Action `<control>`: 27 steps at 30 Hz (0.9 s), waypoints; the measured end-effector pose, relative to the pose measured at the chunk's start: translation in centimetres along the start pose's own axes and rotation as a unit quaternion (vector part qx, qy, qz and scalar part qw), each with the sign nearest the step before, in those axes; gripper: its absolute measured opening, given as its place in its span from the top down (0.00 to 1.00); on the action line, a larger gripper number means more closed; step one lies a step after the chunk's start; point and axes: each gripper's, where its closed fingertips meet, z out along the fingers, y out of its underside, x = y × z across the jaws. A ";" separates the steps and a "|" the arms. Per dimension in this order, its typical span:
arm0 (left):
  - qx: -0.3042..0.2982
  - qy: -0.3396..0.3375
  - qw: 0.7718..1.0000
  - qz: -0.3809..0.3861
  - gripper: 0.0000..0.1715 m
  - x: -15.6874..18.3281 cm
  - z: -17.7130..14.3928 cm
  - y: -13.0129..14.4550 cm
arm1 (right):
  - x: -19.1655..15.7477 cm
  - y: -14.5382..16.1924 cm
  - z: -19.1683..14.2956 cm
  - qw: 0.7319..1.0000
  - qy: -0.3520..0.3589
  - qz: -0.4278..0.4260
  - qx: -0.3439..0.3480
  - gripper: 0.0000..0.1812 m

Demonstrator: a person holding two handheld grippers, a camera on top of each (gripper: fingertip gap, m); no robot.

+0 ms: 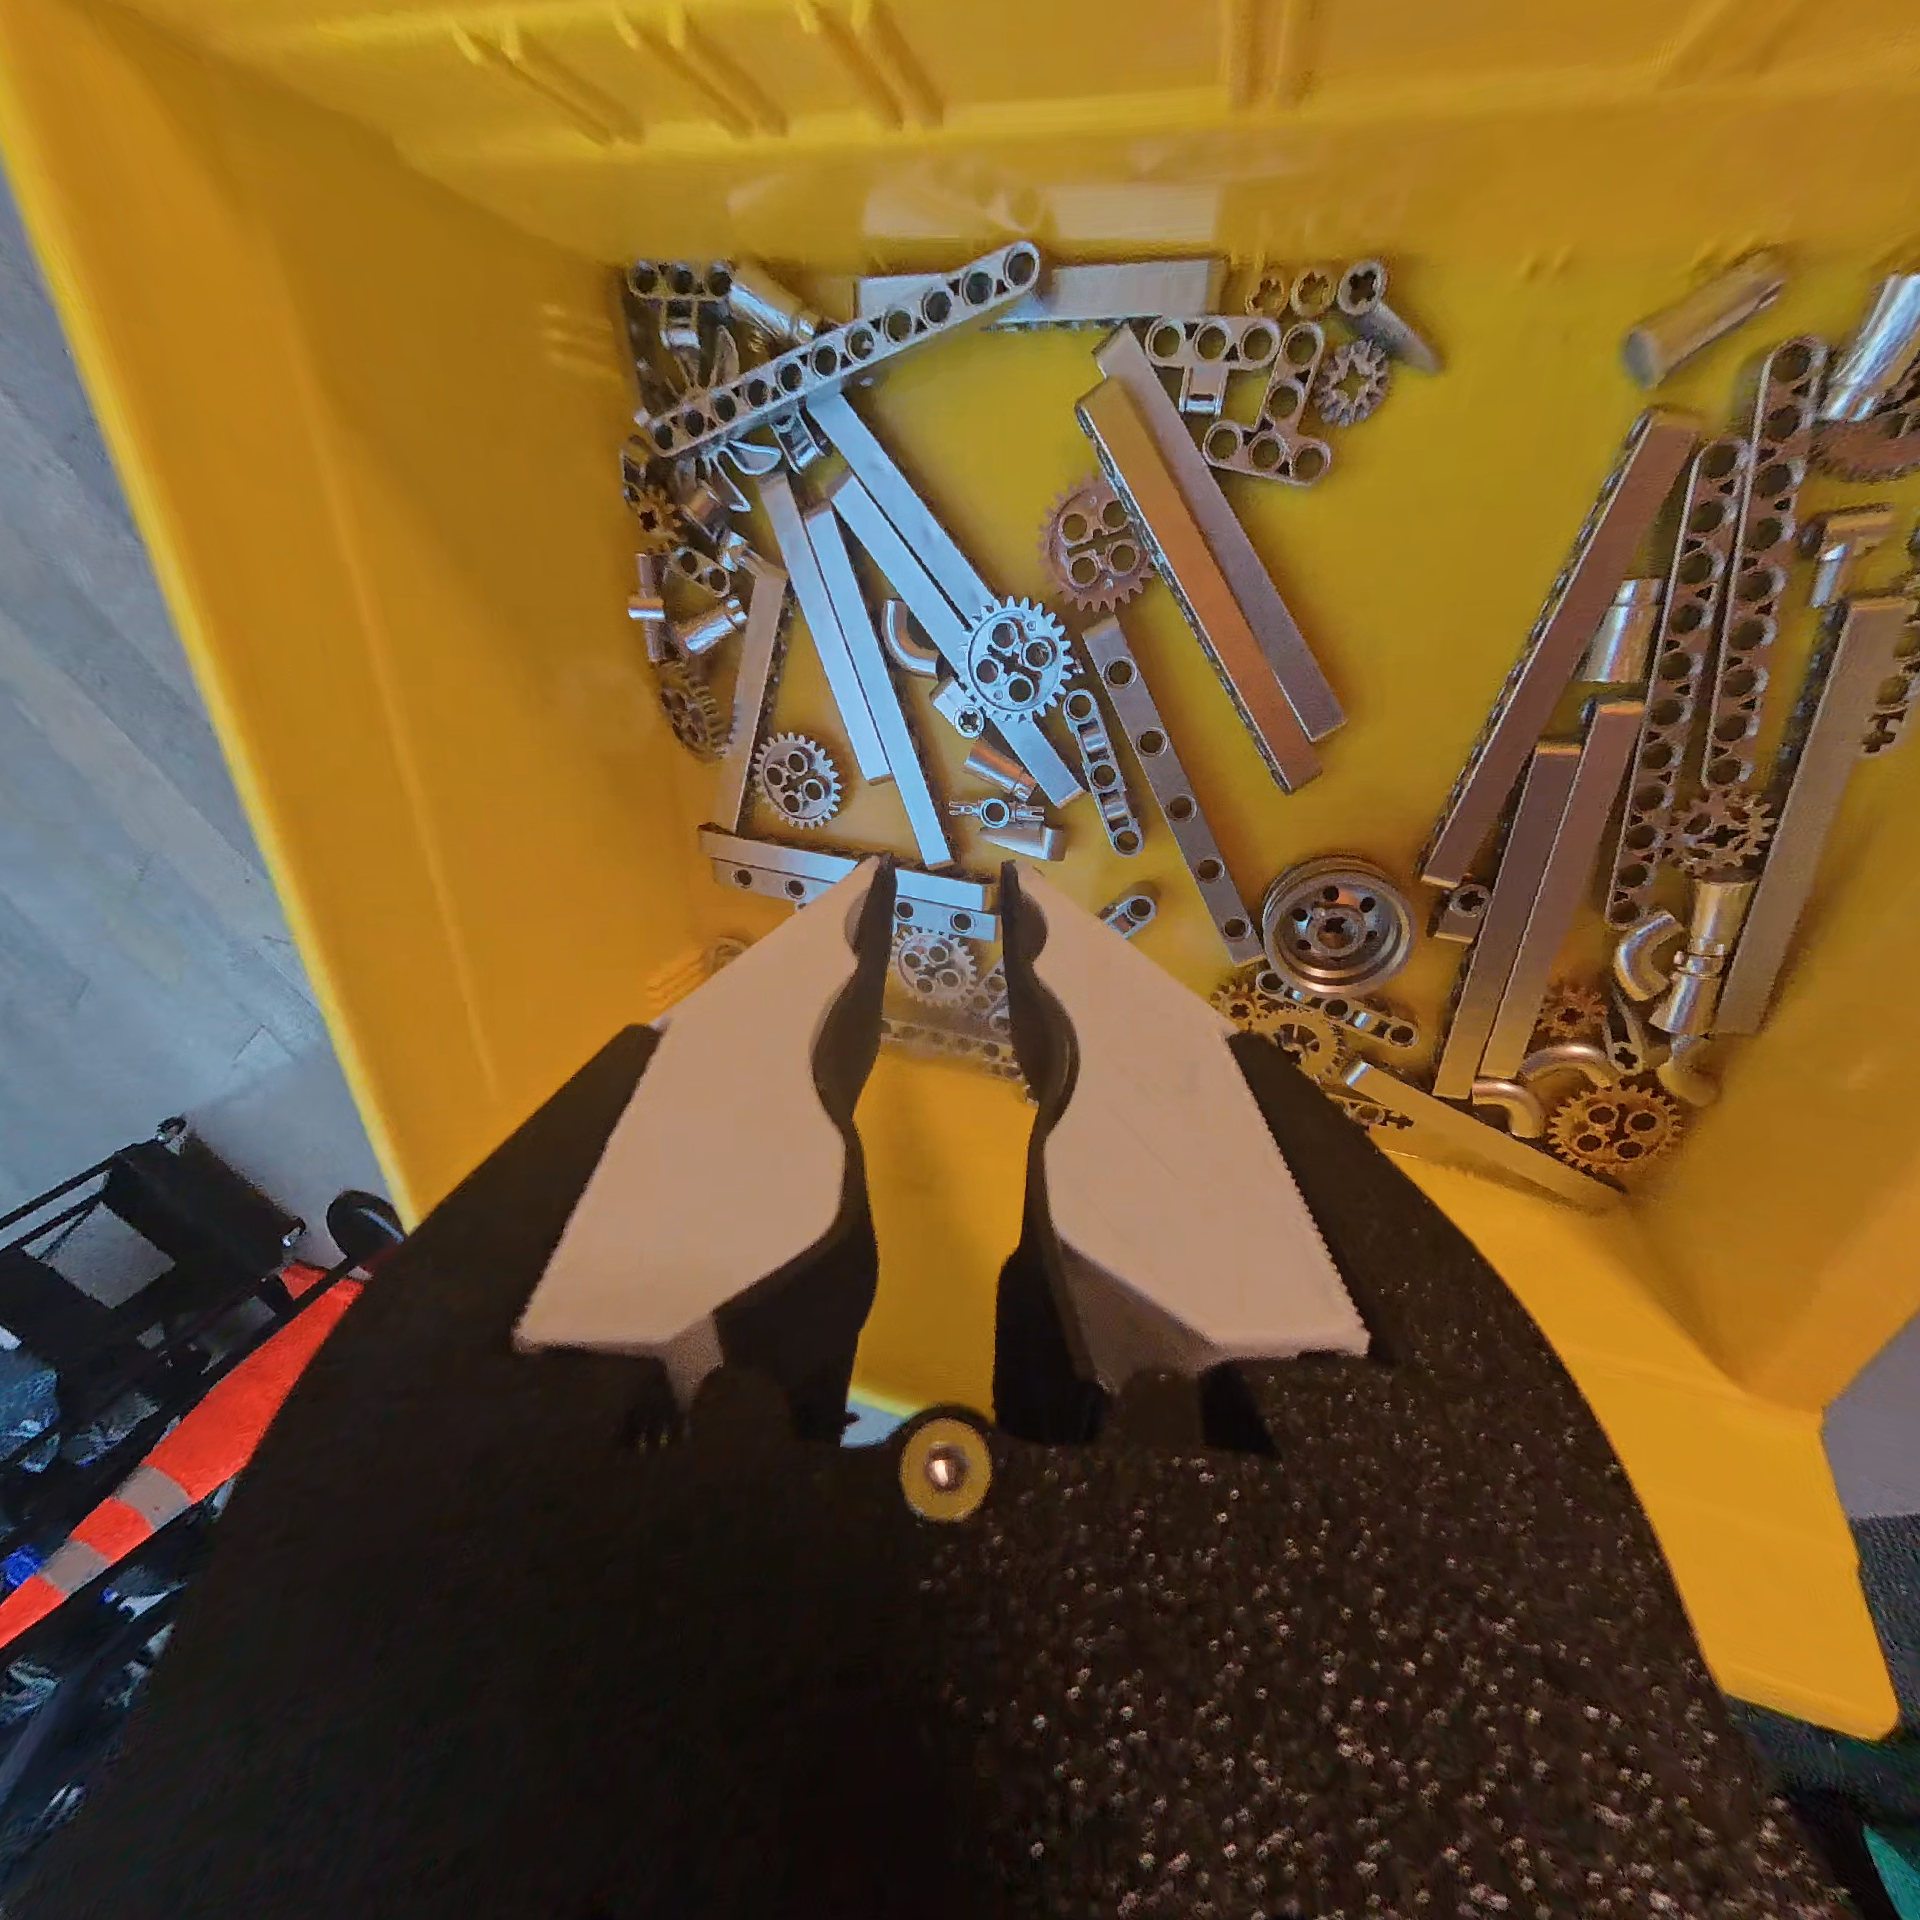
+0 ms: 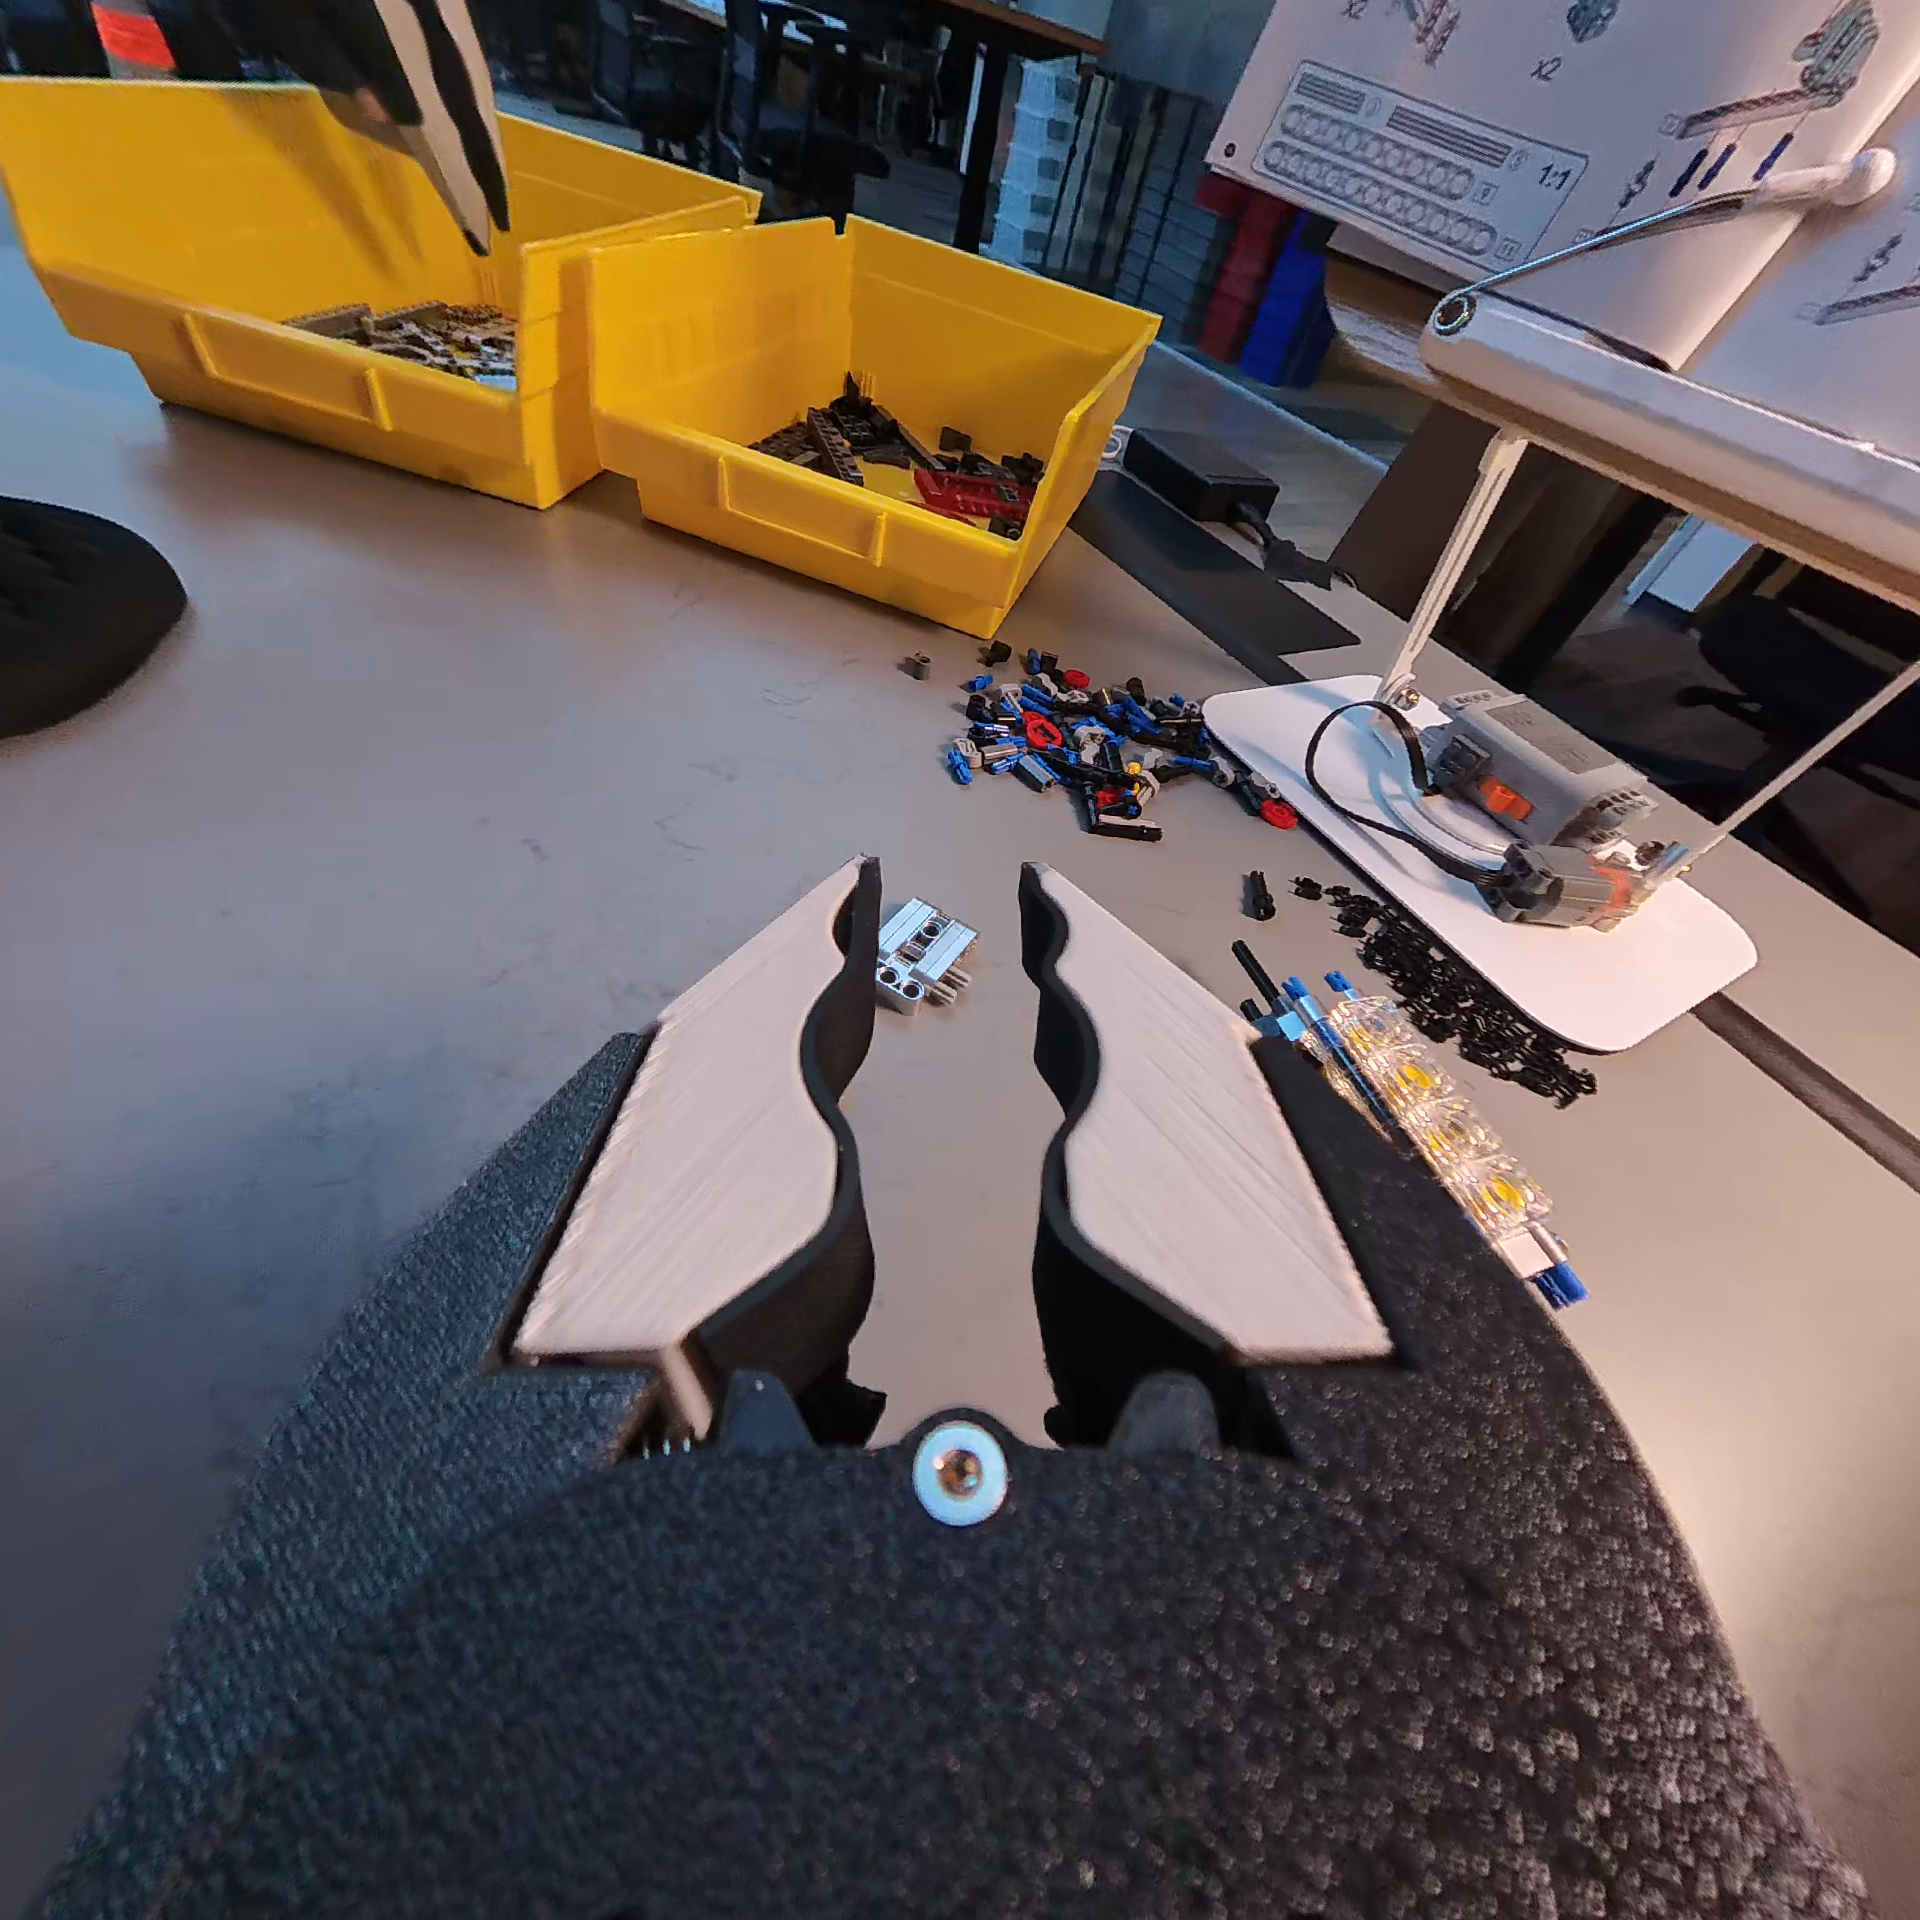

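Observation:
In the left wrist view my left gripper (image 1: 943, 868) is open and empty, held over a yellow bin (image 1: 436, 644) full of grey beams, gears and pins. Its tips hang just above a short grey holed beam (image 1: 940, 902); a large grey gear (image 1: 1016, 659) lies just beyond. The same gripper shows in the right wrist view (image 2: 473, 223), above the left yellow bin (image 2: 260, 343). My right gripper (image 2: 948, 868) is open and empty, low over the grey table (image 2: 468, 779). A small light-grey block assembly (image 2: 923, 956) lies between its fingers, near the left fingertip (image 2: 868, 904).
A second yellow bin (image 2: 831, 509) holds black and red parts. Loose blue, black and red pins (image 2: 1091, 743) and a heap of black pins (image 2: 1455, 1003) lie ahead. A grey motor unit (image 2: 1538, 790) sits on a white stand base (image 2: 1662, 966). A clear-and-yellow beam (image 2: 1444, 1127) lies right. One gripper's finger ends stand about 55 cm off the other's. It is some 30 cm from my right tips to the grey motor unit (image 2: 1538, 790).

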 end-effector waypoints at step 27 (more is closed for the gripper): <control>0.026 0.103 0.988 0.113 0.89 5.7 4.2 -6.3 | 0.1 0.3 0.3 1.000 0.005 0.001 -0.010 0.86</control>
